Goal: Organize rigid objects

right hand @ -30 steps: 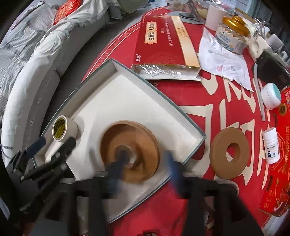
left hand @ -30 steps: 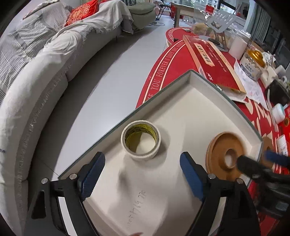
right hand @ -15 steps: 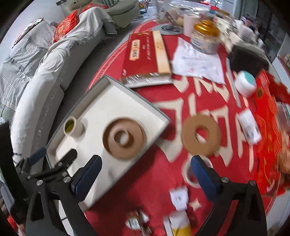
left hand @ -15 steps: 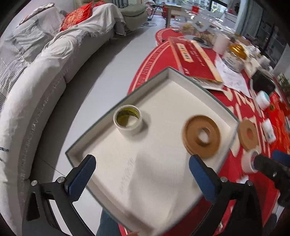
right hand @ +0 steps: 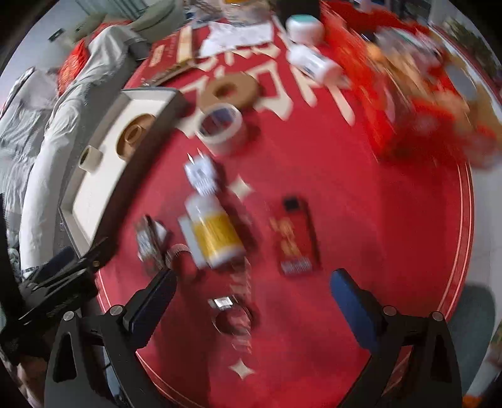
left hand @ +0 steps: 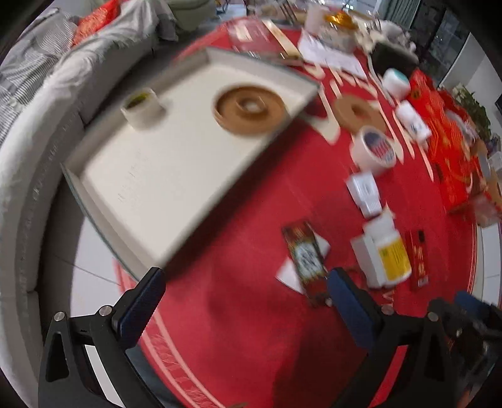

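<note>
A white tray holds a small tape roll and a brown ring. My left gripper hangs open and empty over bare red tablecloth beside the tray's near corner. A second brown ring, a wide white tape roll, a white plug-like box, a yellow-labelled bottle and a red packet lie on the cloth. My right gripper is open just short of the bottle and packet, holding nothing. Both views are motion-blurred.
A dark patterned packet lies left of the bottle, and a blurred clear object sits between the right fingers. A white bottle, a teal-lidded jar and red boxes crowd the far side. A grey sofa runs along the left.
Both grippers swept away from the tray, out over the red cloth toward the loose items. The right gripper left the brown ring lying in the tray. The left jaws stand slightly wider.
</note>
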Demonstrator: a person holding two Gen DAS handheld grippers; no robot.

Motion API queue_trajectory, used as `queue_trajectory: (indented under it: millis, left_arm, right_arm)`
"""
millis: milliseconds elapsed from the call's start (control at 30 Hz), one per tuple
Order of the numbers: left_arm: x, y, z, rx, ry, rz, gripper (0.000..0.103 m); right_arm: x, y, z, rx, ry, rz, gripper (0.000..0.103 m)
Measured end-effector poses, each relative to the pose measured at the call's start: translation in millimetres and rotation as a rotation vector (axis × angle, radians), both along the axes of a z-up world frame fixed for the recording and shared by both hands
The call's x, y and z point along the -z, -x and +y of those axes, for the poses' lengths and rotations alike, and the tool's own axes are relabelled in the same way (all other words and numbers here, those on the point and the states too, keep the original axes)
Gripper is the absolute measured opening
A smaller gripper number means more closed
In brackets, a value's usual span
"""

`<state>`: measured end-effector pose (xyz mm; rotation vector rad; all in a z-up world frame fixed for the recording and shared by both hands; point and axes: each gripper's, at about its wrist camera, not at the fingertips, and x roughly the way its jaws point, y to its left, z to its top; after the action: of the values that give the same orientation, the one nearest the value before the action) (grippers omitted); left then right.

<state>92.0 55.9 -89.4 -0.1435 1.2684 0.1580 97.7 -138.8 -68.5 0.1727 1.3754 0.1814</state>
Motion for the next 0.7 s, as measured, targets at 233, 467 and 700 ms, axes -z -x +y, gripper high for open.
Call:
queue_trajectory:
  millis: [233, 467, 700]
  left_arm:
    - [21.7, -11.0, -18.2, -0.030, -0.044, 0.020, 0.103]
    - [30.7, -19.5, -16.4, -0.065, -0.066, 0.047, 0.092]
    - [27.7, -15.7, -15.9, -0.013, 0.001, 0.034, 0.029]
  right_arm:
    - [13.9, 23.4, -26.1, 0.028, -0.017, 0.034, 0.099]
    - [11.4, 30.5, -26.2, -0.008, -0.005, 0.005, 0.099]
    - [6.4, 28.9, -26.7, -0.029, 0.028, -0.039, 0.089]
